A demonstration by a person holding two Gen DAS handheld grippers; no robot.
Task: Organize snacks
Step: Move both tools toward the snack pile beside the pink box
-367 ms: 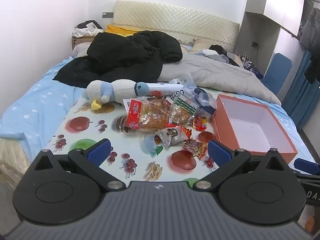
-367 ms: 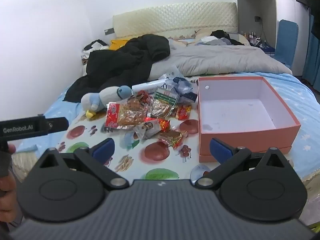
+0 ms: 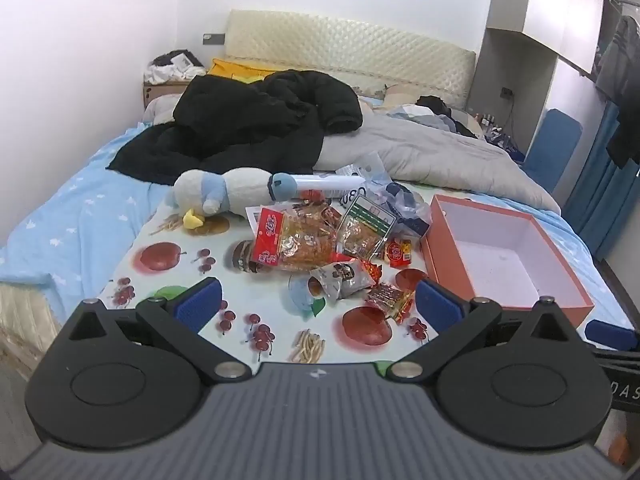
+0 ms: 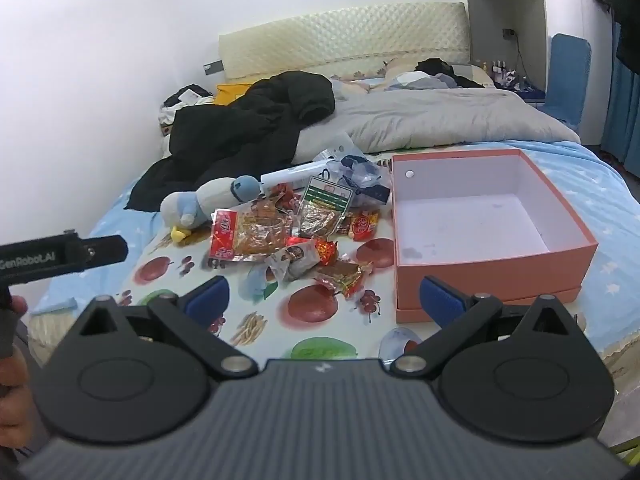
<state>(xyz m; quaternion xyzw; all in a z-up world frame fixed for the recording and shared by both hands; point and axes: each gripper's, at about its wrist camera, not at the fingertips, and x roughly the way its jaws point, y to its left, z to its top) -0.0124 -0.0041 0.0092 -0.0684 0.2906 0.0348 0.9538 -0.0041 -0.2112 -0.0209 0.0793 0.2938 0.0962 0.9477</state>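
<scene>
While both rigs hover over the bed:
Left tongs (image 3: 318, 302): spread wide, nothing held; snack pile (image 3: 320, 240) at 12 o'clock, apart from the pads.
Right tongs (image 4: 324, 298): spread wide, nothing held; snack pile (image 4: 288, 236) at 11 o'clock, pink box (image 4: 496, 268) at 1 o'clock.
Hidden: lower packets overlapped; print unreadable.
Textures: crinkled foil and clear plastic wrappers; box is rigid card, white inside; fruit-print cloth (image 3: 168, 280) glossy; plush duck (image 3: 224, 196) fuzzy.
</scene>
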